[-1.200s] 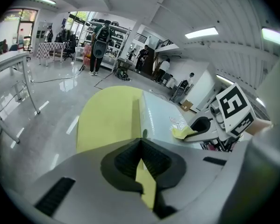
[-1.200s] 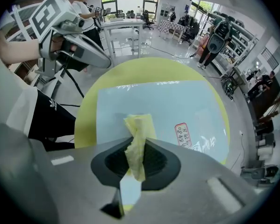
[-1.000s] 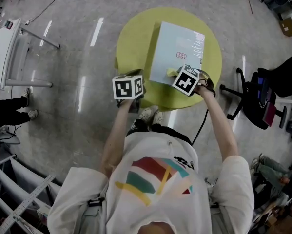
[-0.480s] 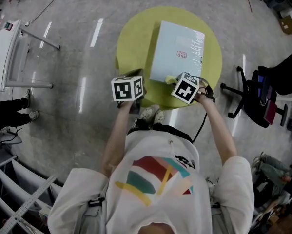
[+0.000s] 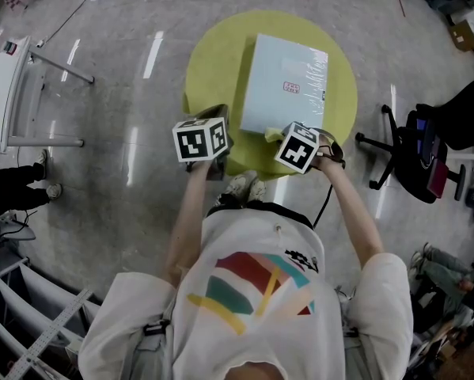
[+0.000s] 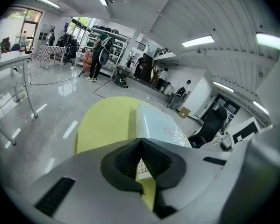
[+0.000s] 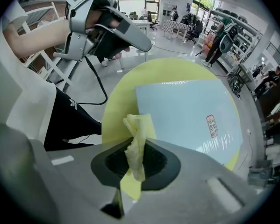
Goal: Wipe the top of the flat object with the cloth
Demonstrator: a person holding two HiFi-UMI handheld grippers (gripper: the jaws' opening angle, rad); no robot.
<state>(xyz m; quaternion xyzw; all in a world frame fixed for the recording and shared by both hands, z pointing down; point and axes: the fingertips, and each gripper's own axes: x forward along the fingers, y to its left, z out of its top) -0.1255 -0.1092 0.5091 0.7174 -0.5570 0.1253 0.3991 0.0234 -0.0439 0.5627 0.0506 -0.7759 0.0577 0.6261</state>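
Worktop (image 5: 213, 62): round, yellow, standing on a glossy grey floor (image 5: 126, 22).
Flat box (image 5: 284, 85): pale blue, sealed in clear film, lying flat on the right half of the worktop. Contents not visible.
Red label (image 5: 290, 88): small, on the top face of the flat box, towards its right side.
Left tongs (image 6: 140, 143): closed together, nothing between the pads. Held over the near left edge of the worktop, beside the flat box and apart from it.
Right tongs (image 7: 140, 147): clamped on the cloth, pointing steeply down at the near corner of the flat box.
Cloth (image 7: 137, 129): yellow, bunched into a narrow strip, gripped mid-length, both ends free. Contact with the flat box: cannot tell.
Office chair (image 5: 442, 141): black, on the floor to the right of the worktop, well apart.
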